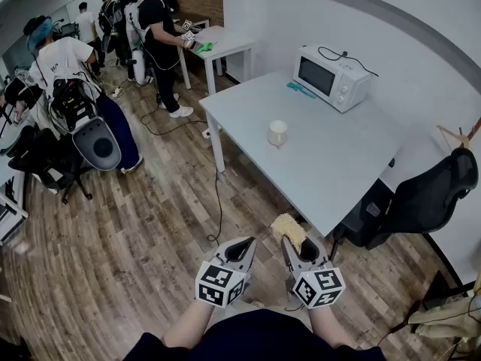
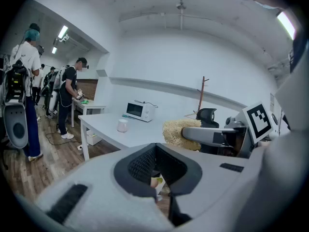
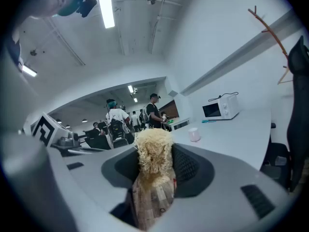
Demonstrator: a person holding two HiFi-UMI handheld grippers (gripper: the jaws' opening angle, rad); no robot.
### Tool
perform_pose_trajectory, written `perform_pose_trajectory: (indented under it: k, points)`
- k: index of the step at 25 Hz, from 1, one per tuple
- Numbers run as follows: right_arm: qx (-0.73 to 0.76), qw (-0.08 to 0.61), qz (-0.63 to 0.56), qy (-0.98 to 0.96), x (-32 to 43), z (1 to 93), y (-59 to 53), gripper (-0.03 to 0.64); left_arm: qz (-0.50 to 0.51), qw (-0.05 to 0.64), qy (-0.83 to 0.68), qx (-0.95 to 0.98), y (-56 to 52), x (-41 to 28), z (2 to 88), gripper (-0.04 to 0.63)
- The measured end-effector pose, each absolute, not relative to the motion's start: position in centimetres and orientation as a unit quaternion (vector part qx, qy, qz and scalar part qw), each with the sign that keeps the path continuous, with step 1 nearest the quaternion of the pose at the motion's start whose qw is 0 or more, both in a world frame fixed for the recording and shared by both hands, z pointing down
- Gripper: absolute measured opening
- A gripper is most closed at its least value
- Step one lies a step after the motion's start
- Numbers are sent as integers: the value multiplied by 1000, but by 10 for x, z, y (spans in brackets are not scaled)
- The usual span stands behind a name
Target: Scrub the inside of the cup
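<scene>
Two grippers: upright cup [image 1: 277,133] well ahead of both; right gripper [image 1: 297,245], nearer, clamps scrubber [image 1: 288,229]; left gripper [image 1: 242,244] closed, empty.

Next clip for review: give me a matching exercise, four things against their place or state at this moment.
1 cup
2 microwave
3 loofah scrubber
4 left tongs

a shut, empty
b far end of the table, by the wall
c clamped in the right tongs
d standing alone, mid-table

Pairs: 1-d, 2-b, 3-c, 4-a
</scene>
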State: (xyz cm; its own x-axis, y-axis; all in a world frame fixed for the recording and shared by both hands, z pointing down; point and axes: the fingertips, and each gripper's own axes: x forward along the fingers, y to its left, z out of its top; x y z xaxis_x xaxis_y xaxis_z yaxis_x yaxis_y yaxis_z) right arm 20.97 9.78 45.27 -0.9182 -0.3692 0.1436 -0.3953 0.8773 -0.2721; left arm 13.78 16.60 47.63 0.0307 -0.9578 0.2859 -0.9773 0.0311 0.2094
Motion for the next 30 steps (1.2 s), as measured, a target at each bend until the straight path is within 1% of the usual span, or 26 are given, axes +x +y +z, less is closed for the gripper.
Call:
perform_pose_trajectory:
  k: [6, 13, 21, 30]
  points:
    - [204, 35, 144, -968, 227, 445, 109, 176, 36, 176, -701, 691, 175, 150, 478, 17]
    - [199, 41, 125, -971, 238, 441, 108, 176, 33, 171, -705, 687, 168, 156, 477, 17]
    - [194, 41, 156, -968, 245, 450, 96, 176, 32, 169, -712, 681, 160, 166, 481, 17]
    - [190, 47, 169, -966, 231, 456, 95, 176, 37, 172, -722, 669, 163, 144, 482, 18]
